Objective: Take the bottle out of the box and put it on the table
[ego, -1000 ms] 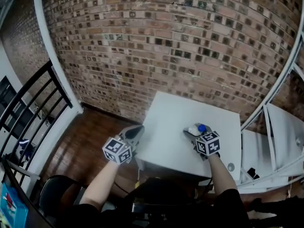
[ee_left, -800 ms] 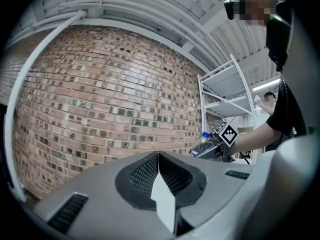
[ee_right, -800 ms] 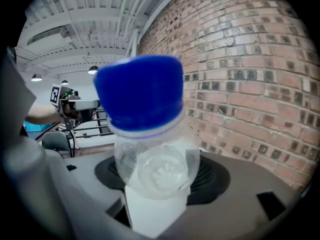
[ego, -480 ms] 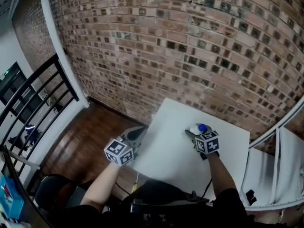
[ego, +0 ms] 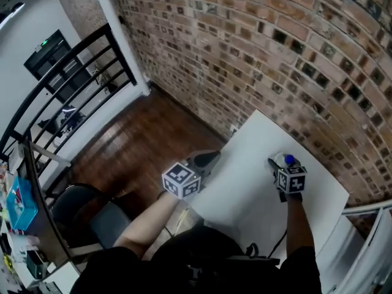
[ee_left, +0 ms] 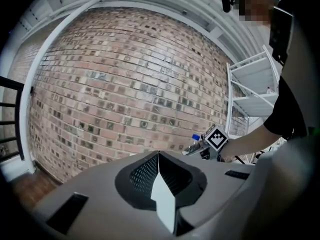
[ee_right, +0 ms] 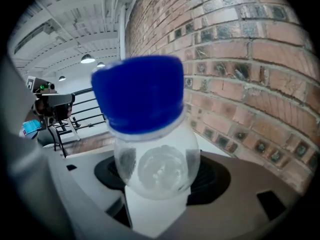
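Observation:
A clear bottle (ego: 285,160) with a blue cap sits in my right gripper (ego: 280,164), which is shut on it over the far right part of the white table (ego: 245,192). In the right gripper view the bottle (ee_right: 152,159) fills the space between the jaws, with its cap (ee_right: 137,94) pointing away from me. My left gripper (ego: 207,159) hovers at the table's left edge, its jaws together and nothing in them. From the left gripper view, the left gripper (ee_left: 159,156) points level at the brick wall, and the right gripper's marker cube (ee_left: 216,138) and the bottle cap (ee_left: 195,137) show beyond. No box is in view.
A brick wall (ego: 257,48) runs close behind the table. Dark wooden floor (ego: 135,139) lies to the left, with a black railing (ego: 73,72) and a black chair (ego: 76,207). A white metal shelf (ee_left: 250,89) stands to the right.
The head view has swung round, so the table now sits further right and more railing shows. Both grippers have moved along with it; the bottle stays in the right gripper.

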A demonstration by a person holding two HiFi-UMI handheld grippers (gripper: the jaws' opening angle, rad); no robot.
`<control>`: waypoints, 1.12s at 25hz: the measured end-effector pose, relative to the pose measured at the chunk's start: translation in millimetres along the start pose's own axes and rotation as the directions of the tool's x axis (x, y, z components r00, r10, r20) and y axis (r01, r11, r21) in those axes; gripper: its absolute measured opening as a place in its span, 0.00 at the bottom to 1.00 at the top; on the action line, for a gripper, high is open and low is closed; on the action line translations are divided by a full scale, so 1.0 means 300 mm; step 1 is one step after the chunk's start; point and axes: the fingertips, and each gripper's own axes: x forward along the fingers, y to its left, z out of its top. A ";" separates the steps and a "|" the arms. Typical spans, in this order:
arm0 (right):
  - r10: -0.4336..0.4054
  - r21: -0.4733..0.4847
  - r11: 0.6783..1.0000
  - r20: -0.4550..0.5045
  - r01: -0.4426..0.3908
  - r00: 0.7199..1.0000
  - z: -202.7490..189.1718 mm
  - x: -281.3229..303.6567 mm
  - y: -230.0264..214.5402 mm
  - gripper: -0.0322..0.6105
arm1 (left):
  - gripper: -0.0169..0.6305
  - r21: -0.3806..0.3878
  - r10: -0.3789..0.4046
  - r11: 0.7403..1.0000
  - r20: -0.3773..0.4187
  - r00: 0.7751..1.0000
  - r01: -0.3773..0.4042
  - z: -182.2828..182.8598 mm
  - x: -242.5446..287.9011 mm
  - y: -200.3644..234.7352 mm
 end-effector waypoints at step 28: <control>0.035 0.068 0.997 0.111 -0.043 0.993 0.056 0.058 -0.022 0.65 | 0.03 0.035 0.015 0.999 -0.068 0.998 -0.012 0.013 0.101 0.017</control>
